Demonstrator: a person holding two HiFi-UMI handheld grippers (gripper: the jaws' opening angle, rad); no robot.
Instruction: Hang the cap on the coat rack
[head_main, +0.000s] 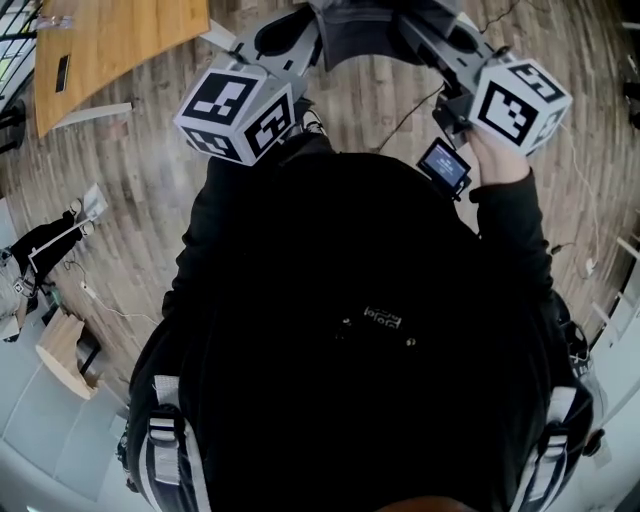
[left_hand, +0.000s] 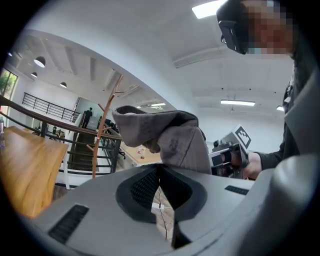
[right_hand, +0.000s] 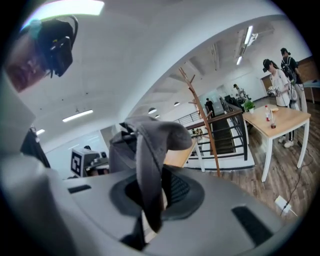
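Observation:
A grey cap (head_main: 360, 28) hangs between my two grippers, held up in front of the person's chest. My left gripper (left_hand: 160, 172) has its jaws closed, and the cap (left_hand: 167, 135) rises straight out of them. In the right gripper view, my right gripper (right_hand: 152, 195) is shut on a dark fold of the cap (right_hand: 150, 145), which droops through the jaws. From the head view, the left gripper (head_main: 285, 45) and right gripper (head_main: 440, 45) meet at the cap from either side. The wooden, branch-like coat rack (left_hand: 105, 125) (right_hand: 200, 110) stands some way off by a railing.
A wooden table (head_main: 110, 40) stands at the far left on the plank floor. Another table (right_hand: 280, 117) with bottles has people (right_hand: 277, 75) behind it. A black railing and stairs (right_hand: 225, 135) run behind the rack. Cables (head_main: 410, 110) lie on the floor.

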